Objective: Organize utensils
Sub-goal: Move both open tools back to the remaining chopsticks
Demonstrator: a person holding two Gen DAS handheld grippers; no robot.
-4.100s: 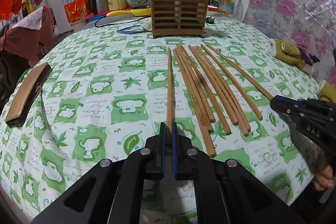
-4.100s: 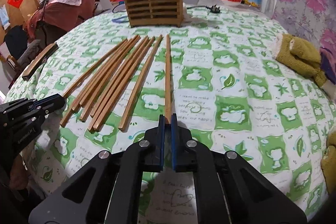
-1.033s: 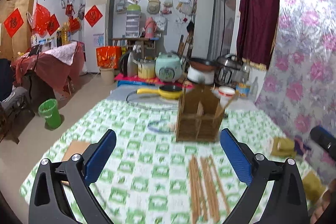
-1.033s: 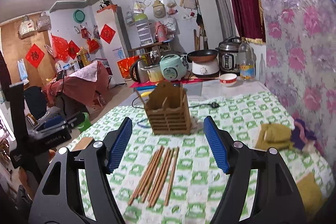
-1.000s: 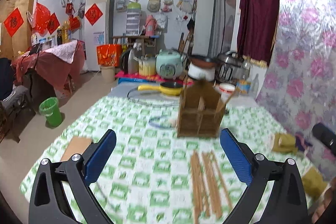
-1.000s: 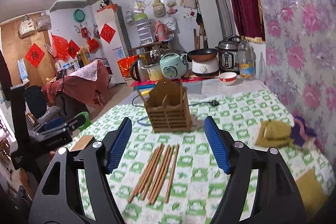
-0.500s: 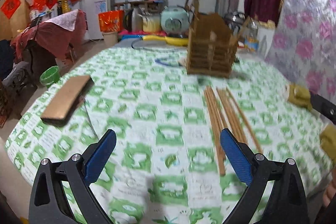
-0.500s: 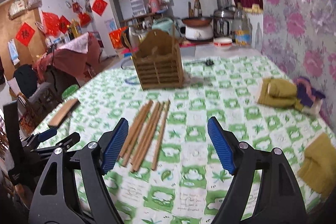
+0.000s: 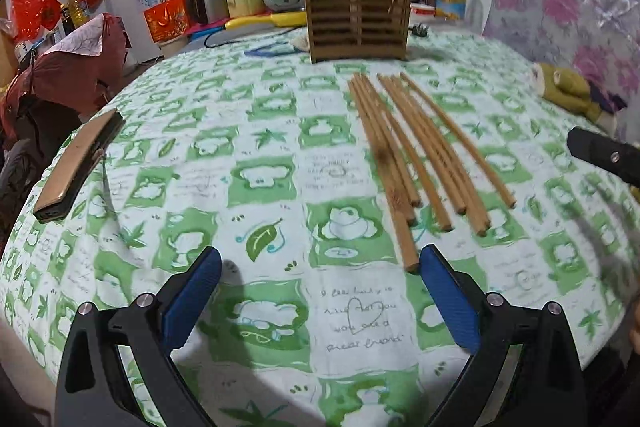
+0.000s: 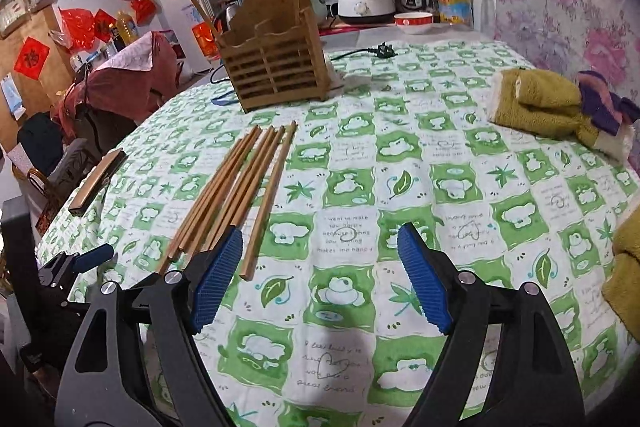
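The chopsticks (image 9: 416,147) lie side by side in the middle of the frame on the tabletop (image 9: 240,187), below the wooden holder (image 9: 358,23). They look light, stiff and smooth, so I'd pinch one near its end. My left tongs (image 9: 320,291) and right tongs (image 10: 320,279) both gape, empty; the right have just been opening wider.

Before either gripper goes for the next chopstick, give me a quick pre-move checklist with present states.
1. Left gripper open, nothing between its pads: ok.
2. Right gripper open and empty: ok.
3. Loose chopsticks lie flat on the tablecloth: ok.
4. Wooden holder upright, already holding two chopsticks: ok.
5. A single chopstick separated for a clean pick: not ok for the left-hand bunch; the rightmost chopstick lies apart.
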